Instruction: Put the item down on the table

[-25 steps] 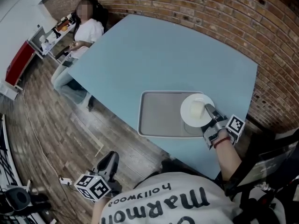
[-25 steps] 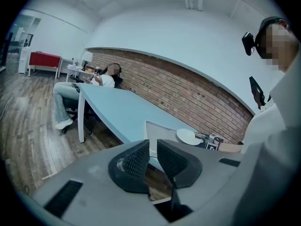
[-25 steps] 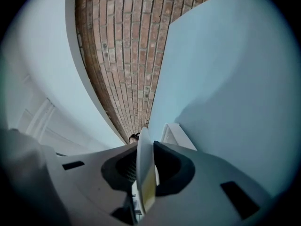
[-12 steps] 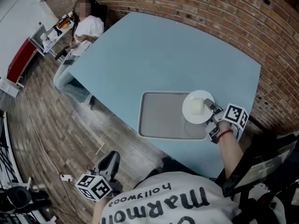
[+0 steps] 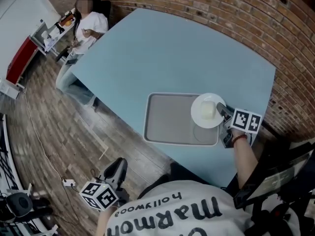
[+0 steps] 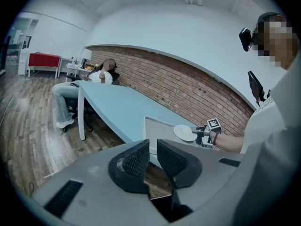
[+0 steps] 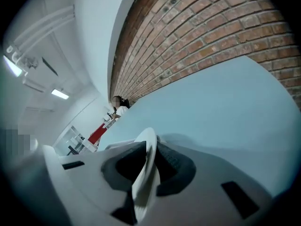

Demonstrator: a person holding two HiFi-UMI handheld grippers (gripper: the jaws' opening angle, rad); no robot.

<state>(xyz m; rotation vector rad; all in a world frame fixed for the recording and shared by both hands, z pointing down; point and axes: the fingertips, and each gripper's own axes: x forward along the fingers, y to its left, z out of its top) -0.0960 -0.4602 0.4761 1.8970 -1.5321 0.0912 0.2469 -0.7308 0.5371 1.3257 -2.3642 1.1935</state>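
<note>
**Item.** The plate (image 5: 207, 110) is a small white dish, judged rigid, light, smooth-glazed and breakable. It will not flex, so a rim grip is sufficient. The glaze offers little friction, so the plate may pivot or slip if the hold slackens before it is supported.

**Grip.** The right gripper (image 5: 220, 109) is clamped on the plate's right-hand rim, one jaw above and one below. The left gripper (image 5: 117, 166) hangs at the bottom of the frame, off the table (image 5: 172, 53), with its jaws a narrow gap apart and nothing between them.

**Position.** The plate lies right of centre in the head view, over the upper right corner of the grey tray (image 5: 170, 119).

**View comparison.**
- The head view shows the plate's round face and its overlap with the tray. It does not show whether the plate rests on the tray or is held clear.
- The right gripper view shows the rim edge-on and seated deep between the ribbed pads, with bare table and brick wall (image 7: 197, 27) beyond. The tray shows only as a sliver left of the plate.
- The left gripper view shows the plate from the side, lying above the tray's top edge.
</note>
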